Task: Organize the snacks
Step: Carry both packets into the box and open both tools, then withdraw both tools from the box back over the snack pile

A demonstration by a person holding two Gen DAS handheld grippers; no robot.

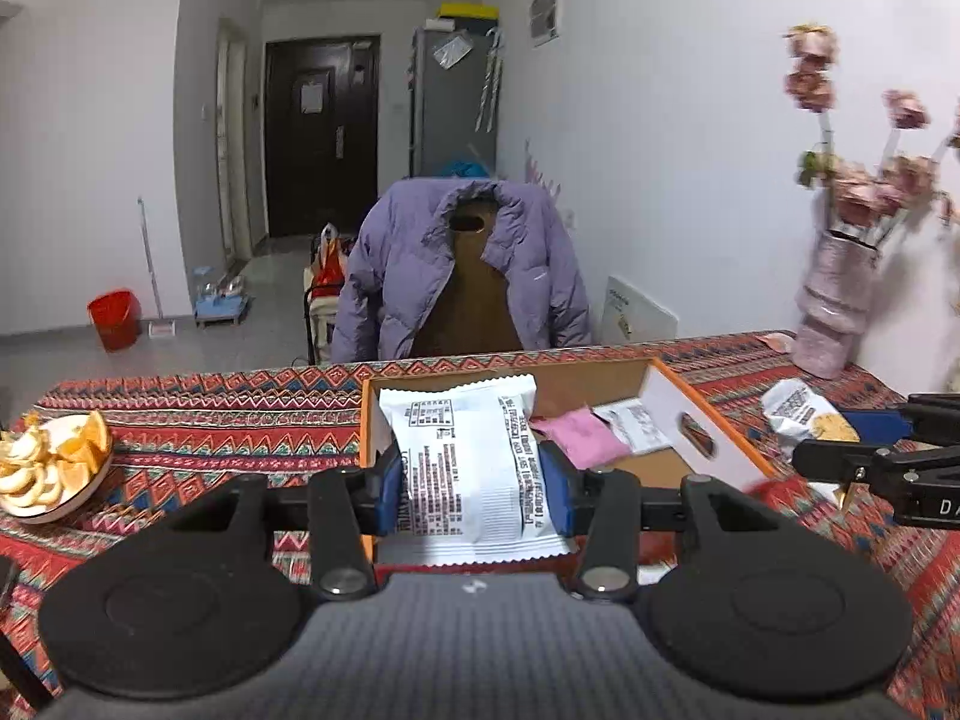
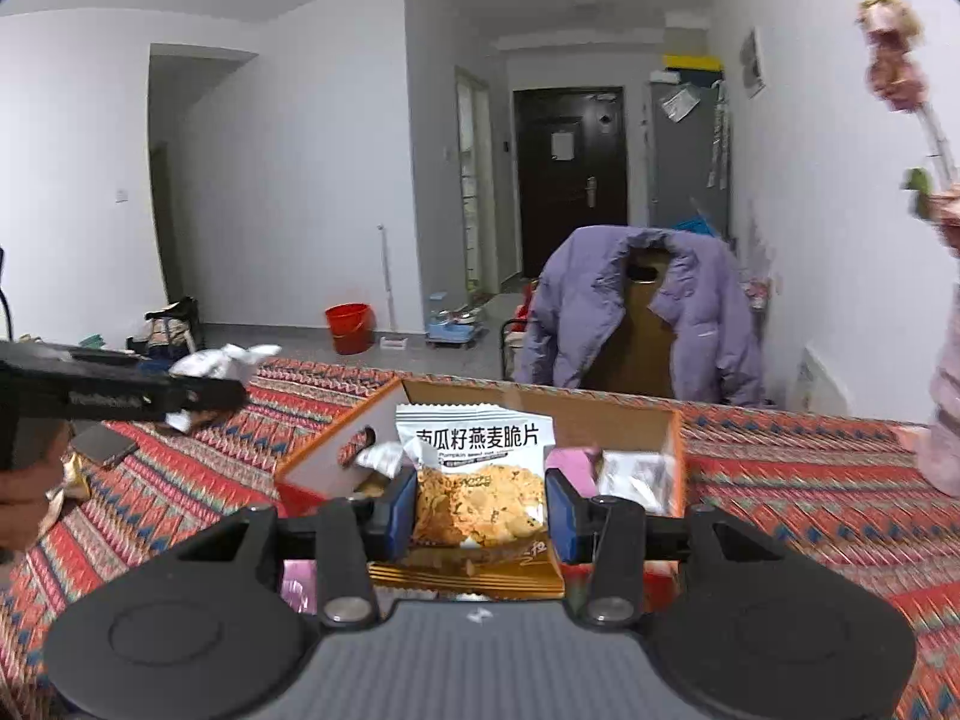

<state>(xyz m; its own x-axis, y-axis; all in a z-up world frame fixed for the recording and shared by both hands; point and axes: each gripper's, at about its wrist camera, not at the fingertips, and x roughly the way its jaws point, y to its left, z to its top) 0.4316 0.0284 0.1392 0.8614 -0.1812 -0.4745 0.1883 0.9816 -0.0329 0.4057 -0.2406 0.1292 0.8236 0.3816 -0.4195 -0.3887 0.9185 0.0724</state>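
Left wrist view shows the left tongs (image 1: pixel 474 480) clamped on a white printed snack packet (image 1: pixel 465 456) above the orange-edged cardboard box (image 1: pixel 708 420) near the worktop's (image 1: pixel 228 426) far edge. Right tongs (image 2: pixel 480 507) grip an oat crisp packet (image 2: pixel 477 480) over the same box.

Even indoor light, soft shadows, fisheye-bent edges, dark corners.
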